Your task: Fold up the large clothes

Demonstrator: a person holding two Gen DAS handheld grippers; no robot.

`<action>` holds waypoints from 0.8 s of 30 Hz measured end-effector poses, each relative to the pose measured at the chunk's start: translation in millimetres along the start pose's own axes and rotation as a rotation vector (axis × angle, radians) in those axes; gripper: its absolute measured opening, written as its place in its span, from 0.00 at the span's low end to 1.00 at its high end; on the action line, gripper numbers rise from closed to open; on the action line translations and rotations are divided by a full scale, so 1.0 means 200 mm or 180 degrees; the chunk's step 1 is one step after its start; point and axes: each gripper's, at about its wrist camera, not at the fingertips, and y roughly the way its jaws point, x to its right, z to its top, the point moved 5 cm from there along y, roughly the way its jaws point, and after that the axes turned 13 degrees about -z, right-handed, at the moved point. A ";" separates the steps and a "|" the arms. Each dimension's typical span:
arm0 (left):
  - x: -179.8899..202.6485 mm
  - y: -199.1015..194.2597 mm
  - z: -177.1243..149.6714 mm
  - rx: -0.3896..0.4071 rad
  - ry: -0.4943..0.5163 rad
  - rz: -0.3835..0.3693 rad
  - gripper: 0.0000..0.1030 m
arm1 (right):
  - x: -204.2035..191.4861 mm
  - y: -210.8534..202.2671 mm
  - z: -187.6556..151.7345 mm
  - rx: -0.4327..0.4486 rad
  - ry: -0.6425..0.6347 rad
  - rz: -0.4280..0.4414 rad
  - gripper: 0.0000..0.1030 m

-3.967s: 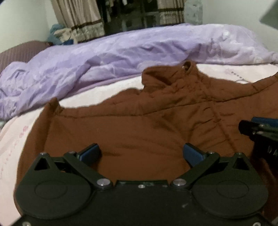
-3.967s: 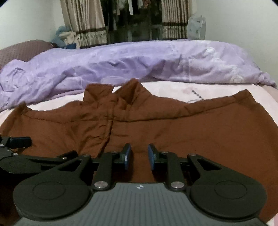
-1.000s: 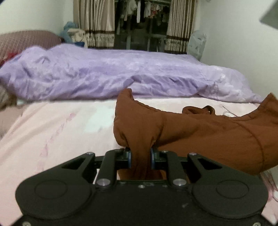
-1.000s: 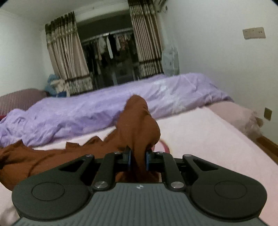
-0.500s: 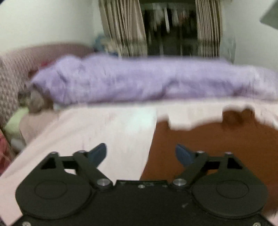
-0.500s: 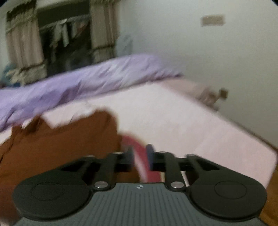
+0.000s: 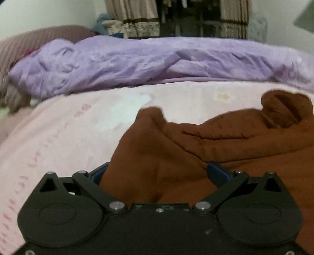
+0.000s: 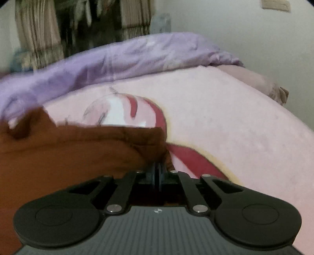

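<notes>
Brown garment [image 7: 225, 149] is laid on the pink bed sheet [image 7: 64, 133], folded over on itself, with the collar opening seen at the far right of the left wrist view; in the right wrist view its right edge [image 8: 82, 149] is bunched over a red-and-white printed figure [image 8: 135, 109] on the sheet. No readable writing or brand is found on the garment or bedding; only a small round mark is seen on the right gripper body, too small to be read. Left gripper [image 7: 159, 172] is held low and level over the garment's left part, jaws spread wide, blue pads on either side of a fabric hump, nothing clamped. Right gripper [image 8: 157, 172] is held low at the garment's right edge, jaws drawn together; whether a thin bit of fabric is pinched cannot be told, the tips being partly hidden. Purple duvet [image 7: 157, 60] is heaped along the far side of the bed. Curtains [image 7: 133, 17] are seen behind it.
</notes>
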 end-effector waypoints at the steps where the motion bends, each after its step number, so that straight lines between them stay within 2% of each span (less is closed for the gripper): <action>1: -0.01 -0.01 0.01 0.0010 -0.0023 -0.0013 1.00 | 0.01 -0.02 0.02 -0.0023 0.0020 0.0020 0.04; 4: -0.02 0.02 0.02 -0.0040 -0.0053 -0.0029 1.00 | 0.01 -0.02 0.02 -0.0024 0.0003 0.0011 0.04; 6: -0.01 -0.04 0.00 -0.0015 -0.0058 -0.0021 1.00 | 0.00 -0.03 0.03 0.0014 -0.0002 -0.0044 0.04; 10: 0.03 -0.13 0.05 -0.0017 -0.0026 0.0111 1.00 | -0.05 -0.14 0.08 0.0244 -0.0034 -0.0162 0.08; 14: 0.17 -0.33 0.13 0.0170 0.0063 0.0009 1.00 | -0.20 -0.42 0.14 0.0669 -0.0109 0.0089 0.13; 16: 0.27 -0.40 0.13 0.0289 0.0088 -0.0180 1.00 | -0.31 -0.53 0.14 0.0734 -0.0154 0.0349 0.13; 18: 0.37 -0.39 0.10 0.0218 0.0168 -0.0316 1.00 | -0.45 -0.58 0.09 0.0684 -0.0281 0.0601 0.14; 19: 0.42 -0.34 0.06 0.0077 0.0251 -0.0308 1.00 | -0.51 -0.57 0.05 0.0630 -0.0359 0.0666 0.14; 21: 0.46 -0.15 -0.07 -0.0241 0.0389 -0.0230 1.00 | -0.62 -0.43 -0.05 0.0412 -0.0499 0.0604 0.14; 22: 0.47 -0.09 -0.12 -0.0143 0.0402 -0.0236 1.00 | -0.66 -0.32 -0.14 0.0301 -0.0575 0.0538 0.13; 23: 0.47 -0.09 -0.14 0.0037 0.0398 -0.0226 1.00 | -0.68 -0.25 -0.20 0.0395 -0.0591 0.0503 0.13; 24: 0.47 -0.11 -0.13 0.0101 0.0427 -0.0205 1.00 | -0.68 -0.26 -0.21 0.0398 -0.0601 0.0473 0.13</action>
